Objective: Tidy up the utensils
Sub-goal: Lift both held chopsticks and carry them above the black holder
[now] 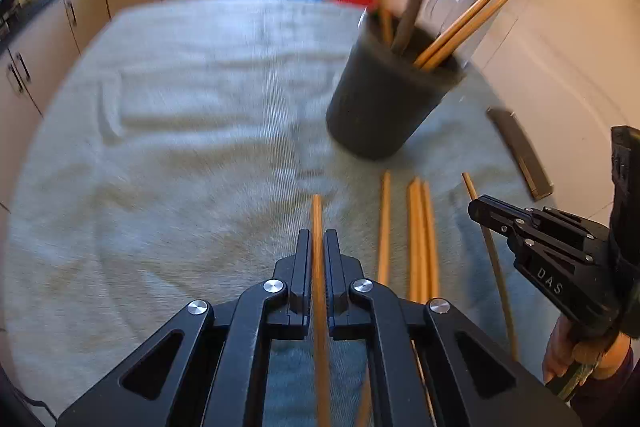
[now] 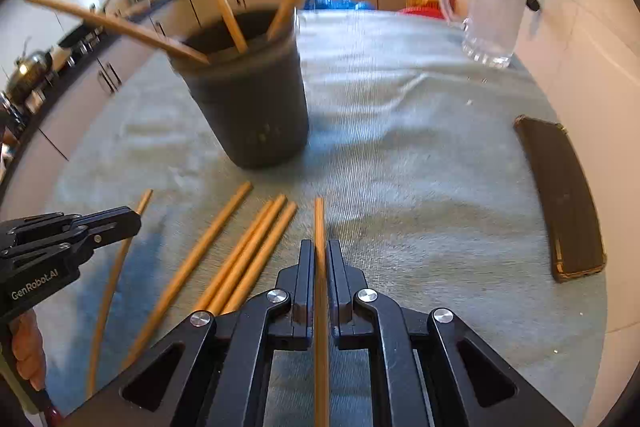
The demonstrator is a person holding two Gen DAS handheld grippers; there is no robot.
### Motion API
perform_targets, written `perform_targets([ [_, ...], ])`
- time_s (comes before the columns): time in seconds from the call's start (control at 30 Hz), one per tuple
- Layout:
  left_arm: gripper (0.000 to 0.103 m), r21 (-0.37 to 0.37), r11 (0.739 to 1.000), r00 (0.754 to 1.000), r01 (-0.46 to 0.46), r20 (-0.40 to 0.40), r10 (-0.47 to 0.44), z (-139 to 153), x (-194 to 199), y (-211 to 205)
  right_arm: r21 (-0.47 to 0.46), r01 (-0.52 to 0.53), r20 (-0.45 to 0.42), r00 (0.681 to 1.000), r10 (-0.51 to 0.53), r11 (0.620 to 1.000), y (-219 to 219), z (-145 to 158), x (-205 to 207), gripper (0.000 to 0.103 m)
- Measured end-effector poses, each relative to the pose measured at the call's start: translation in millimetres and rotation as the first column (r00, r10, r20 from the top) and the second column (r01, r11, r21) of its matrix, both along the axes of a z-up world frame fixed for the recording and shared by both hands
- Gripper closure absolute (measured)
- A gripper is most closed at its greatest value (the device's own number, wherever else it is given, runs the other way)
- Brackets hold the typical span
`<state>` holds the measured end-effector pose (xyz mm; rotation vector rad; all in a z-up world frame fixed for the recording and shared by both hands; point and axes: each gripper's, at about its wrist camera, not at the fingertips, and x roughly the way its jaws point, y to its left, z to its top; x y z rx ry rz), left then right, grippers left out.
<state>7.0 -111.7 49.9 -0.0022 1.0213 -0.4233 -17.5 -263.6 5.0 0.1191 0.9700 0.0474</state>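
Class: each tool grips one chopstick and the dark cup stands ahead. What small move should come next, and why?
Probably carry the left tool and its chopstick toward the dark cup and tip it in: both tools are shut on sticks, and the cup already holds several.

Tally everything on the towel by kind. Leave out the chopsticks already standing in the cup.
chopsticks: 6 (4 lying loose, 1 in the left gripper, 1 in the right gripper)
black cup: 1
glass jug: 1
dark flat case: 1
Total: 9
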Motion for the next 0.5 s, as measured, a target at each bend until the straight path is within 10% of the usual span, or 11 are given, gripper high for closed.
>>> perform_targets([
  [0.5, 0.098, -0.016, 1.0, 0.946, 0.003, 0.324, 0.002, 105, -92, 17, 0.008, 0.011, 0.28, 0.96, -0.013, 1.0, 2, 95, -86, 0.096],
])
